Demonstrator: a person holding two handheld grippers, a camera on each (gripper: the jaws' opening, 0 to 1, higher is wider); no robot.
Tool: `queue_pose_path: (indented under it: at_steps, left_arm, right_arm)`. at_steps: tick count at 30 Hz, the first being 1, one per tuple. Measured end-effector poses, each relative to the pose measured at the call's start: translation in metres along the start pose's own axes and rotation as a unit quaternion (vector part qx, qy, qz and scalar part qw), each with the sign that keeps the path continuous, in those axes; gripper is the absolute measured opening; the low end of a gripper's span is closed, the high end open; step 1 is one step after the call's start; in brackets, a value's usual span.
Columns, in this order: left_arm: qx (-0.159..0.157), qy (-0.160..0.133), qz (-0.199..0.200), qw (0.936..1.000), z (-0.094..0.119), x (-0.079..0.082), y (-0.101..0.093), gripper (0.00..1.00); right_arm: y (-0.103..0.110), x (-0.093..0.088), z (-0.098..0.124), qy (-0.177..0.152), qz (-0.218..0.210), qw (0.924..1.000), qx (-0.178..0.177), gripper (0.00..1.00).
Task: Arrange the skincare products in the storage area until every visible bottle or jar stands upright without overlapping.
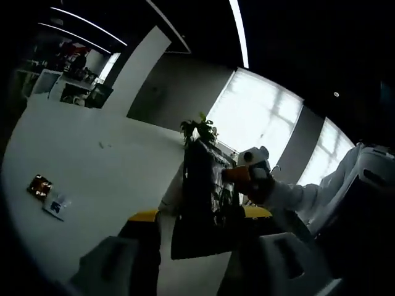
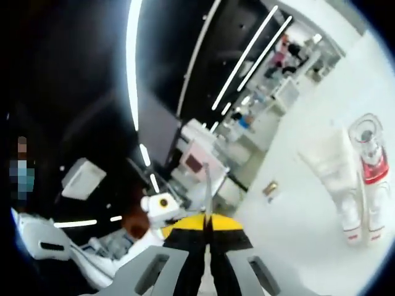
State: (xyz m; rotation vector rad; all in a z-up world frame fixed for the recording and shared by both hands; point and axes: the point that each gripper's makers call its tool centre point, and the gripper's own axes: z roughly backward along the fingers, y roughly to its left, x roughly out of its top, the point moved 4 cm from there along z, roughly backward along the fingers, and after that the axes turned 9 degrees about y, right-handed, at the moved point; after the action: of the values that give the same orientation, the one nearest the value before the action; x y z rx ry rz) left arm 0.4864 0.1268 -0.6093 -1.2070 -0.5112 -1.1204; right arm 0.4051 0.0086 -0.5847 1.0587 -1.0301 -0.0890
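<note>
A white tube [image 2: 333, 163] and a clear bottle with a red band [image 2: 370, 151] lie side by side on the white table [image 2: 296, 234], caps pointing toward the view's bottom. My right gripper [image 2: 208, 225] is shut on the thin edge of a dark panel [image 2: 207, 185]. In the left gripper view that dark flat panel [image 1: 197, 197] stands ahead between the jaws of my left gripper [image 1: 200, 214], which is open. The right gripper [image 1: 252, 171], held by an orange-gloved hand, is at the panel's right edge. The left gripper [image 2: 159, 206] also appears behind the right jaws.
Two small packets [image 1: 40, 185] [image 1: 57, 206] lie on the white table [image 1: 92, 154] at the left. A potted plant [image 1: 199, 128] stands behind the panel. Desks and equipment [image 2: 197, 160] fill the background, and a person's white sleeve [image 1: 321, 191] comes in from the right.
</note>
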Motion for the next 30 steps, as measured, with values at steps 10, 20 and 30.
queue_pose_path:
  at_steps: [10, 20, 30]
  left_arm:
    - [-0.055, 0.055, -0.016, 0.9968, -0.024, -0.014, -0.011, 0.27]
    - [-0.056, 0.090, -0.022, 0.9941, -0.036, -0.031, -0.020, 0.11]
    - [-0.050, 0.087, -0.013, 0.9949, -0.035, -0.036, -0.030, 0.00]
  right_arm:
    - [0.005, -0.015, -0.002, 0.089, 0.022, 0.9957, 0.017, 0.00]
    - [-0.011, -0.019, -0.001, 0.126, 0.029, 0.9914, -0.017, 0.00]
    - [-0.015, -0.015, -0.006, 0.137, 0.060, 0.9880, -0.037, 0.00]
